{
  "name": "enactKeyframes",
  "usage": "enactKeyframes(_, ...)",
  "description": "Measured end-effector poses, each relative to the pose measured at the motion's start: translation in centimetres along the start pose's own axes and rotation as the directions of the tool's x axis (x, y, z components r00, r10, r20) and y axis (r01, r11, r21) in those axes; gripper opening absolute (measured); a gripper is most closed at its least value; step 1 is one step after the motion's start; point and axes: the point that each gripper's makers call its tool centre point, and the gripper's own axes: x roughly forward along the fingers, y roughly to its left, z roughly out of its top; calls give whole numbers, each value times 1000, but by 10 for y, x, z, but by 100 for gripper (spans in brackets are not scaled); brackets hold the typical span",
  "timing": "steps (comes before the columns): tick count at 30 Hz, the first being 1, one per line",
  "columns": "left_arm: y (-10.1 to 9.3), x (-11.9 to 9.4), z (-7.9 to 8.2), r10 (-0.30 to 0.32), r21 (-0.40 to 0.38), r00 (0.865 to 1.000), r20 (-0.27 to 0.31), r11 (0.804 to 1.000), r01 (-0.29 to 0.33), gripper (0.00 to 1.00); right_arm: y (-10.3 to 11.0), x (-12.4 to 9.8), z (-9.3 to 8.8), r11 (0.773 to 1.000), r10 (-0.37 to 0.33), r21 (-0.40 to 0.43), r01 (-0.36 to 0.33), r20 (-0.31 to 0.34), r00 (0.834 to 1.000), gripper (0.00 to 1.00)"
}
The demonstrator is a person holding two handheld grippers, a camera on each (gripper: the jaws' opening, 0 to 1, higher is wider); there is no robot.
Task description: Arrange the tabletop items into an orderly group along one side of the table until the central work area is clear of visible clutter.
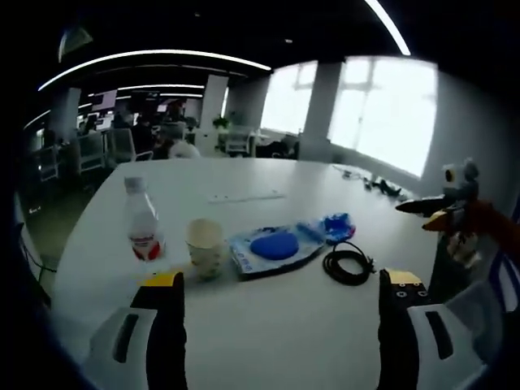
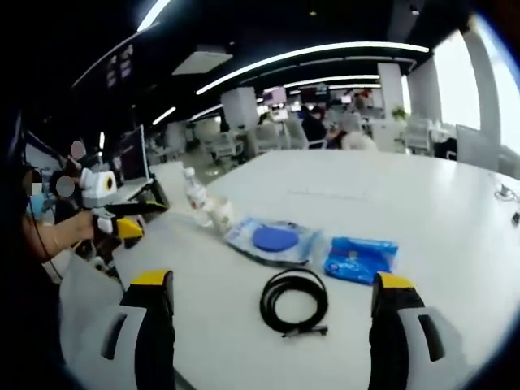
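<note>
On the white table (image 1: 268, 341) lies a row of items: a clear water bottle (image 1: 143, 219) with a red label, a paper cup (image 1: 205, 248), a clear bag holding a blue disc (image 1: 272, 246), a blue packet (image 1: 335, 226) and a coiled black cable (image 1: 348, 264). My left gripper (image 1: 282, 279) is open, hovering short of the row with nothing between its jaws. My right gripper (image 2: 272, 283) is open too, just in front of the cable (image 2: 294, 301). Beyond it lie the blue packet (image 2: 360, 257), the bag (image 2: 275, 240), the cup (image 2: 221, 215) and the bottle (image 2: 195, 195).
A white strip (image 1: 244, 197) lies farther back on the table, and small dark items (image 1: 382, 185) sit near its far right edge. The right gripper (image 1: 418, 210) reaches in at the table's right side. A hand (image 2: 65, 231) holds the left gripper (image 2: 150, 215). Office chairs and desks stand behind.
</note>
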Motion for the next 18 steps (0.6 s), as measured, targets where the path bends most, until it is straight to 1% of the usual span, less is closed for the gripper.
enactKeyframes(6, 3, -18, 0, 22, -8, 1000, 6, 1000, -22, 100, 5, -7, -6, 999, -19, -33, 18, -22, 1000, 100)
enactKeyframes(12, 3, -35, 2, 25, 8, 1000, 12, 1000, -25, 100, 10, -13, -7, 999, -13, -34, 12, -22, 1000, 100)
enactKeyframes(15, 5, -42, 0, 33, 21, 999, 13, 999, -33, 100, 15, -16, -9, 999, -8, -47, 6, -26, 1000, 100)
enactKeyframes(18, 3, -47, -5, 20, 24, 1000, 3, 999, -20, 99, 18, -20, -9, 999, -9, -53, 8, -15, 1000, 100)
